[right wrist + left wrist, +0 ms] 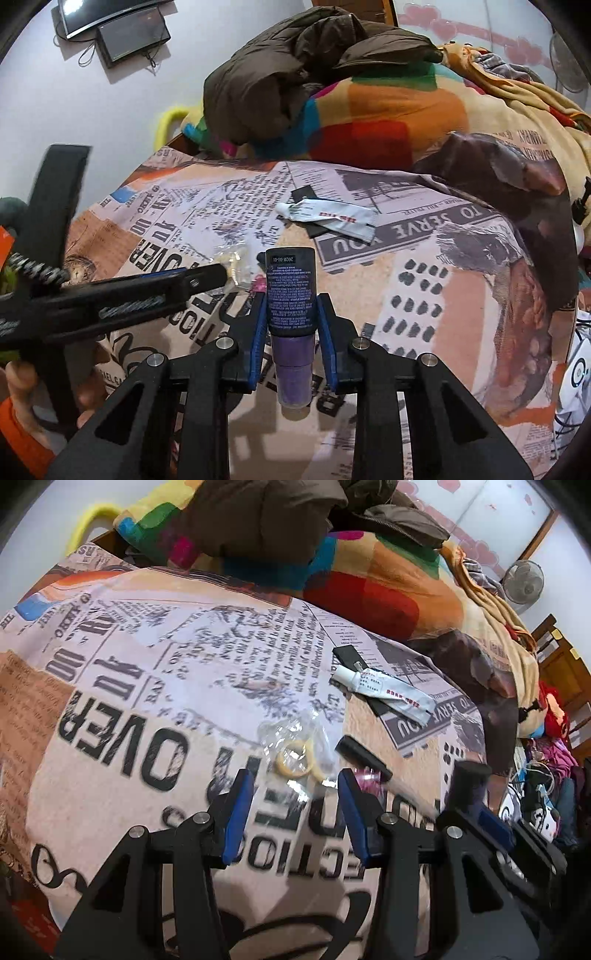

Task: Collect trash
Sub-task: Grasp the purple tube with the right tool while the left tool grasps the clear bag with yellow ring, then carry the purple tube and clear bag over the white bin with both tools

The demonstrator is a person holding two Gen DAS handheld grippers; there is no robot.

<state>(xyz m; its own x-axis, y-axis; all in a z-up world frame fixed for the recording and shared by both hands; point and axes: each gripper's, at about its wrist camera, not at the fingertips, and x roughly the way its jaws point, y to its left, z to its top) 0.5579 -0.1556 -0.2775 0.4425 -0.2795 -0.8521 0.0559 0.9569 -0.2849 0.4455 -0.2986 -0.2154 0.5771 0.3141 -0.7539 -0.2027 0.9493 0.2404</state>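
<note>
**Two grippers over a newsprint-patterned bedspread strewn with small trash**

Left wrist view, left to right: the newsprint bedspread point(110, 686) fills the frame. At lower centre the left gripper point(295, 775) stands with its jaws spread, nothing pinched; a crumpled clear wrapper point(291, 746) with a yellow ring inside lies on the cloth just beyond its tips. Right of centre, a white squeezed tube point(384, 692) rests on a flat black piece. At lower right the right gripper point(469, 775) enters, carrying a black tube point(364, 757).

Right wrist view, left to right: the left gripper's arm crosses from the left edge toward the wrapper point(236, 266). At lower centre the right gripper point(291, 306) pinches the black tube point(290, 291), purple cap toward the camera. The white tube point(328, 216) lies above centre.
</note>
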